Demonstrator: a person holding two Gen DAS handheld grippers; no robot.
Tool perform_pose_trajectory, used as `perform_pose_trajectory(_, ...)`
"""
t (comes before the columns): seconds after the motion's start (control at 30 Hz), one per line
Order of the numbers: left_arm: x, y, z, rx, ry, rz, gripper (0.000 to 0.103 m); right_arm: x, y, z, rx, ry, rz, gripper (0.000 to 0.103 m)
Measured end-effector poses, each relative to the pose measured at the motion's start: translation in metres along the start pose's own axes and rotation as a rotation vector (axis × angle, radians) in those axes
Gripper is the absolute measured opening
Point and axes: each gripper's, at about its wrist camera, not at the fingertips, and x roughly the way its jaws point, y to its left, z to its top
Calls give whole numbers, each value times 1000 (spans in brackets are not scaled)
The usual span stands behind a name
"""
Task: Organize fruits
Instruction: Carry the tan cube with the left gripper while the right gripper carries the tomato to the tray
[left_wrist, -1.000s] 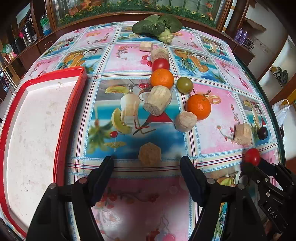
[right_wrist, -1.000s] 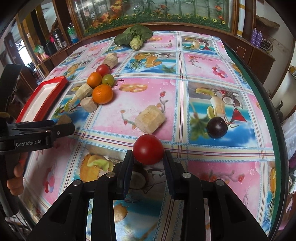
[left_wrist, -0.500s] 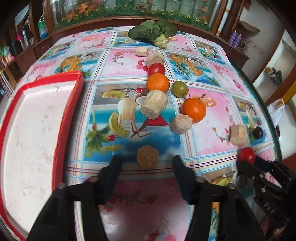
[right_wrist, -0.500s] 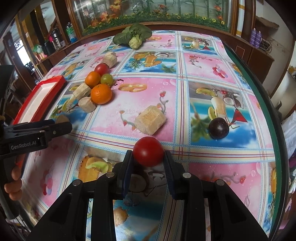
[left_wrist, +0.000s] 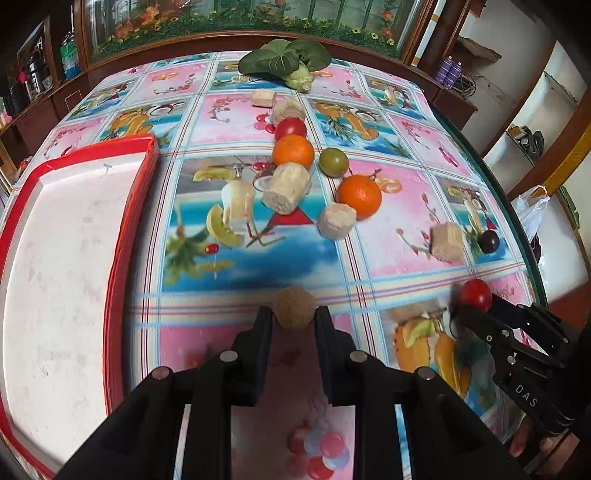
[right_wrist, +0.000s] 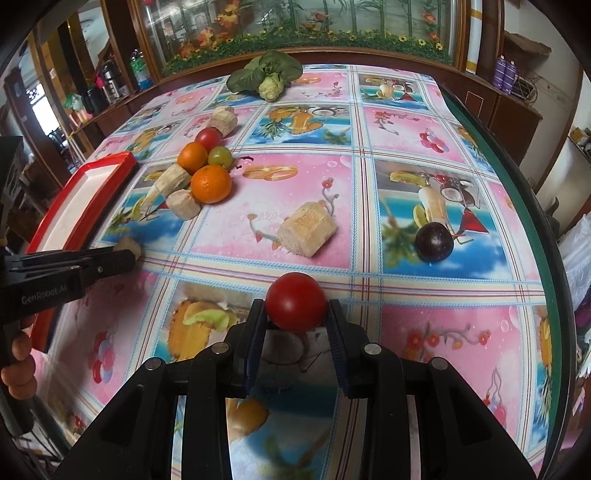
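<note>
Left gripper (left_wrist: 293, 317) reads "GenRobot.AI", right gripper (right_wrist: 296, 314) reads "DAS". Left just closed onto a brown, rough chunk (left_wrist: 294, 307) near the table's (left_wrist: 236, 110) front edge; right is clamped on a shiny red tomato (right_wrist: 296, 307) there too.

Home dining room, oilcloth-covered table (left_wrist: 406, 155), wooden sideboards (right_wrist: 517, 110)

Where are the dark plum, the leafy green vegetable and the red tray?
Dark plum (right_wrist: 434, 242), right wrist view, middle of its skin.
Leafy green vegetable (left_wrist: 282, 61), left wrist view, on a dark leaf.
Red tray (left_wrist: 142, 173), left wrist view, right rim.
</note>
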Motion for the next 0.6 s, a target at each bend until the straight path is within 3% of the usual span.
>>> perform_pose_trajectory(0.2, -2, -8, -14, 11, 17, -1, 26, -6, 3, -8, 6, 3, 0, 32)
perform_pose_trajectory(0.6, -44, 15, -19, -43, -64, -4, 26, -16, 44, 3, -53, -15, 45, 32)
